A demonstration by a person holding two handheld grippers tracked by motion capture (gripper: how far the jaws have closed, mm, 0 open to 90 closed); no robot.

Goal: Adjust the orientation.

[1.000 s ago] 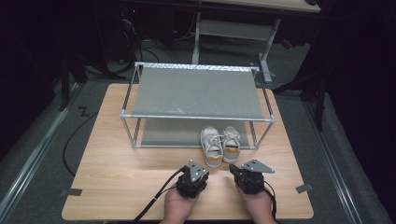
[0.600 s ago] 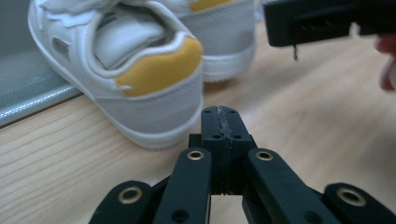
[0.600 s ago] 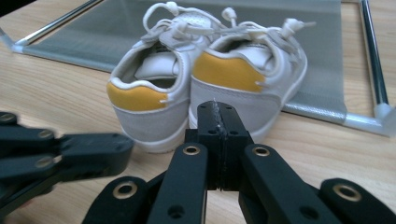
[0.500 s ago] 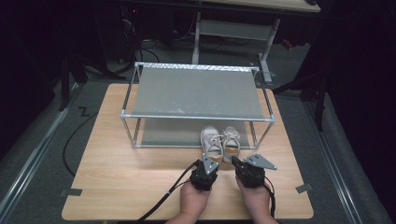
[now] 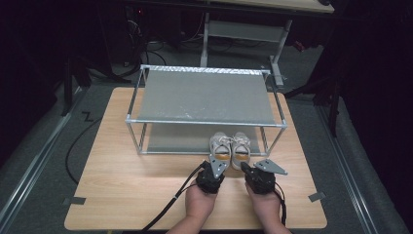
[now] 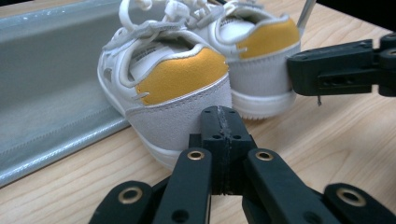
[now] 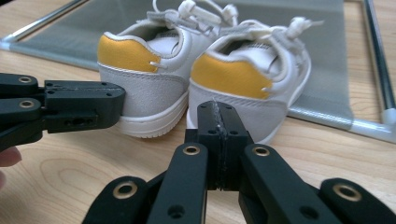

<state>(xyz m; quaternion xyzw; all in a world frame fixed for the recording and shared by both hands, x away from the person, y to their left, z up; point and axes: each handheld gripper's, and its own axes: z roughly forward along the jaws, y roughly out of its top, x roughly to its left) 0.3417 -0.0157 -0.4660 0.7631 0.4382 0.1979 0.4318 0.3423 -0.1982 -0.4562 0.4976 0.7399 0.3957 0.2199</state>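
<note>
Left gripper view: clenched left fingers (image 6: 220,122) against left shoe (image 6: 173,88) heel; right fingers (image 7: 218,116) clenched behind right shoe (image 7: 252,79).

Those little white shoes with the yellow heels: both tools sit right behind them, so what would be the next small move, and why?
Probably a gentle push forward with both at once. The left tool and the right tool are shut, each tip at a heel of the pair of small white shoes with yellow heel patches. The shoes stand half on the lower grey shelf of the metal rack, heels over the wooden table.
</note>
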